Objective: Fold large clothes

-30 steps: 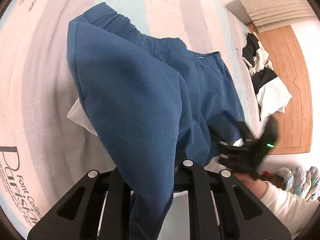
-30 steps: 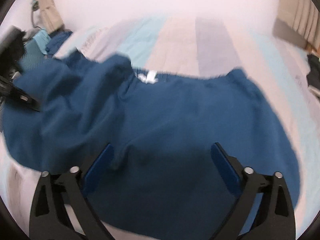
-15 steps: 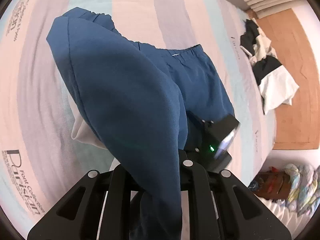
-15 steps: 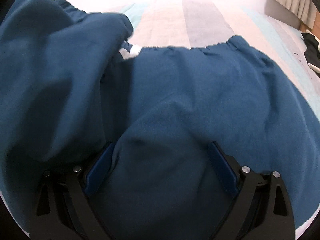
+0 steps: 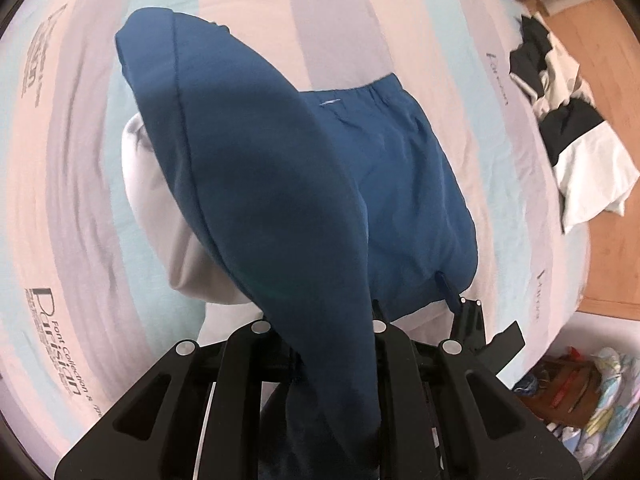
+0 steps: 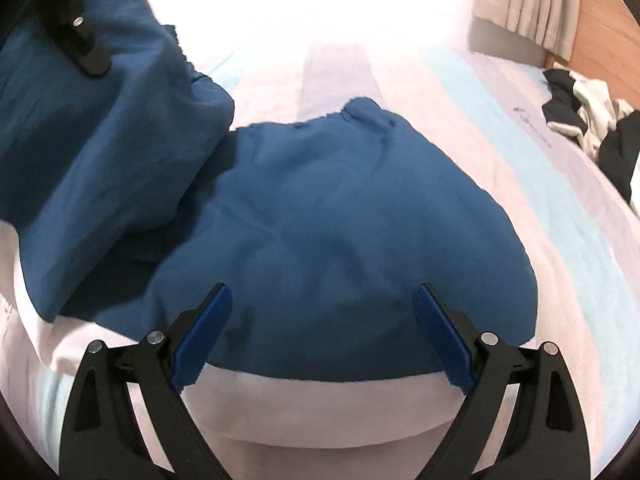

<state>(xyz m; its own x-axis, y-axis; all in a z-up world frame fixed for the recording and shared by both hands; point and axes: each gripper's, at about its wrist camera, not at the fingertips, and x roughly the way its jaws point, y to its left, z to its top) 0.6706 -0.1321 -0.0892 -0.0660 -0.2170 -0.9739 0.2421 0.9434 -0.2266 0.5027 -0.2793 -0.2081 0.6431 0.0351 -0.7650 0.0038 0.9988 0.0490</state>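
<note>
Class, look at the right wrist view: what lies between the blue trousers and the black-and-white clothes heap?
Only bare striped bedsheet separates the blue trousers from the black-and-white clothes heap. The left wrist view shows the same bare stretch.

Striped bed (image 5: pixel 360 20), pastel sheet with printed text. Blue pants (image 6: pixel 340 220) lie mid-bed over a white garment (image 6: pixel 320 412). Black-and-white clothes pile (image 5: pixel 572 132) well right of the pants, at bed edge.
</note>
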